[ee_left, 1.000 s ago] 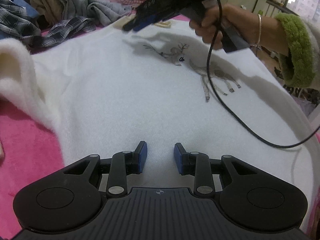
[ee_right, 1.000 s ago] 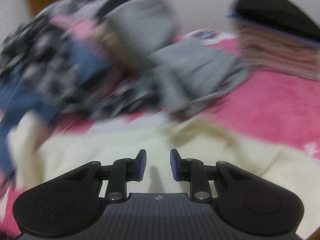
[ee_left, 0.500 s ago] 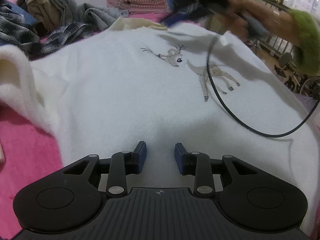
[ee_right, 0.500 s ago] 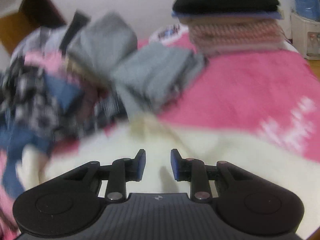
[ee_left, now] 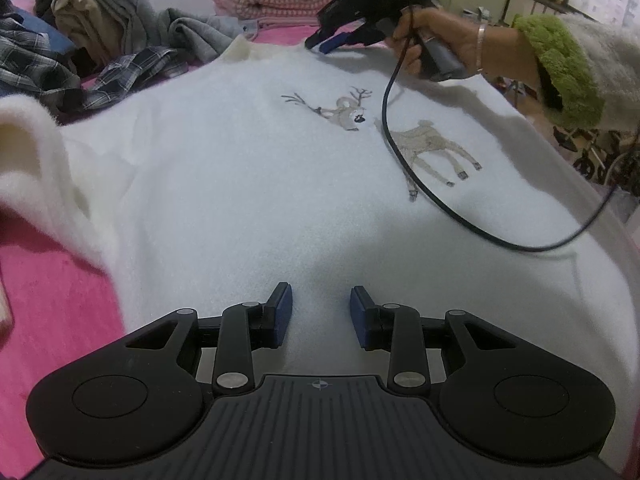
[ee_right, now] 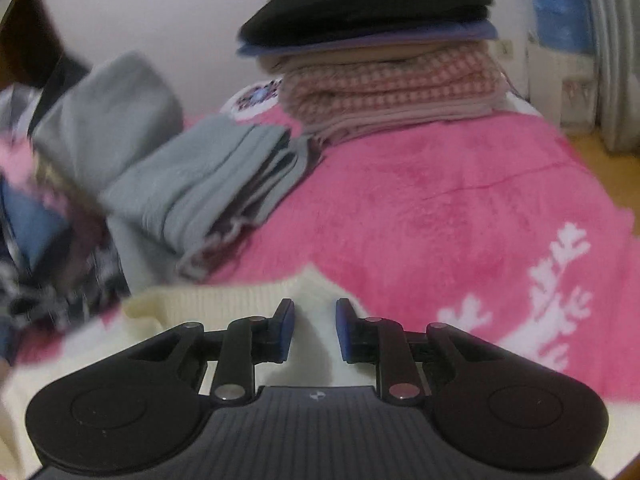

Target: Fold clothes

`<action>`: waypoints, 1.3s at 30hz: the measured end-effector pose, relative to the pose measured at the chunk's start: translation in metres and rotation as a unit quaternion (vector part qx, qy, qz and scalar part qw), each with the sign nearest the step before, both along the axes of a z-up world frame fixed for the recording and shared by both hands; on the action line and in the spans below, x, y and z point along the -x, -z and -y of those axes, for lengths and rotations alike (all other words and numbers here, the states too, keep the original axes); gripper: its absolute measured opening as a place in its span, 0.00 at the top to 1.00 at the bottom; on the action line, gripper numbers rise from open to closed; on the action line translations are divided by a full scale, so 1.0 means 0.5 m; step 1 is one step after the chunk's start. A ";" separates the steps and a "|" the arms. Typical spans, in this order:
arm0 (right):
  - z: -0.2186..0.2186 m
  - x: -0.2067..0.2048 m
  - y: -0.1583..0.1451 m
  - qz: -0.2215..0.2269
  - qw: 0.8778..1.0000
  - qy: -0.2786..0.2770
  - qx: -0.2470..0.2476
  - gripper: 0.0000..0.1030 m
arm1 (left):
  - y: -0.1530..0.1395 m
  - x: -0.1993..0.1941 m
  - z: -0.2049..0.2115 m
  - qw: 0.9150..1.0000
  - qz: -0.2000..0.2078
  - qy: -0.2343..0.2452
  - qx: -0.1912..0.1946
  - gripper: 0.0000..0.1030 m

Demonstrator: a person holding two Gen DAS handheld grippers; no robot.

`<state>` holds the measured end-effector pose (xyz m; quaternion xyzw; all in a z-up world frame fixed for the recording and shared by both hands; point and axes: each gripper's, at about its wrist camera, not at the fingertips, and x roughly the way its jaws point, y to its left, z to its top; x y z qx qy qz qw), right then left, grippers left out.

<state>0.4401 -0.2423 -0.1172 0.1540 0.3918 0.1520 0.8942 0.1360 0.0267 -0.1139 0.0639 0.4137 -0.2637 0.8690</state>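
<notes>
A white fleece sweater (ee_left: 240, 168) with a deer print lies spread flat on the pink blanket. My left gripper (ee_left: 320, 296) hovers low over its near part, open, with only the flat cloth beneath the gap. A hand (ee_left: 436, 40) holds my right gripper (ee_left: 318, 42) at the sweater's far edge, beside the ribbed collar (ee_right: 224, 300). In the right wrist view, the right gripper (ee_right: 315, 308) has its jaws closing. The cream cloth shows in the gap, and the pads are still apart from it. A black cable (ee_left: 440, 208) trails across the sweater.
A heap of unfolded clothes (ee_left: 100, 40) lies at the far left. A stack of folded clothes (ee_right: 380, 60) stands at the back of the bed, with a folded grey garment (ee_right: 208, 176) beside it. Bare pink blanket (ee_right: 460, 208) stretches right of the collar.
The right gripper has swung to the right along the sweater's far edge, from the loose heap towards the folded stack, and rolled. The left gripper has stayed in place.
</notes>
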 end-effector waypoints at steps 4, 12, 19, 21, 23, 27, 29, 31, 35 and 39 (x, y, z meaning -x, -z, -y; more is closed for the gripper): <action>0.047 0.083 -0.034 0.001 1.000 -0.001 -0.015 0.74 | 0.001 -0.002 -0.006 1.000 -0.002 0.003 0.006 0.69; 0.165 0.209 -0.020 -0.077 0.997 0.019 0.014 0.77 | 0.002 -0.008 -0.008 1.000 -0.008 0.015 0.007 0.69; 0.158 0.097 -0.013 -0.016 0.995 0.086 0.056 0.86 | 0.001 -0.006 -0.006 1.000 -0.007 0.013 0.004 0.68; 0.165 0.106 -0.029 -0.012 0.992 0.111 0.053 0.85 | 0.002 -0.005 -0.006 1.000 -0.006 0.011 0.005 0.68; 0.168 0.137 -0.057 0.012 0.987 0.140 0.075 0.74 | 0.002 -0.006 -0.006 1.000 -0.007 0.009 0.006 0.68; 0.183 0.200 -0.089 0.002 0.992 0.119 0.030 0.73 | -0.003 -0.018 -0.012 0.999 -0.027 0.000 0.017 0.68; 0.170 0.238 -0.096 -0.009 0.996 0.088 -0.007 0.72 | -0.008 -0.024 -0.017 0.999 -0.039 -0.009 0.025 0.68; 0.139 0.275 -0.102 -0.014 0.998 0.054 -0.026 0.70 | -0.017 -0.028 -0.024 0.998 -0.045 -0.023 0.032 0.68; 0.048 0.317 -0.103 -0.041 0.997 -0.027 -0.060 0.70 | -0.041 -0.021 -0.061 0.996 -0.028 -0.082 0.037 0.67; -0.060 0.342 -0.099 -0.075 0.986 -0.117 -0.095 0.70 | -0.059 -0.009 -0.148 0.979 -0.024 -0.193 0.055 0.66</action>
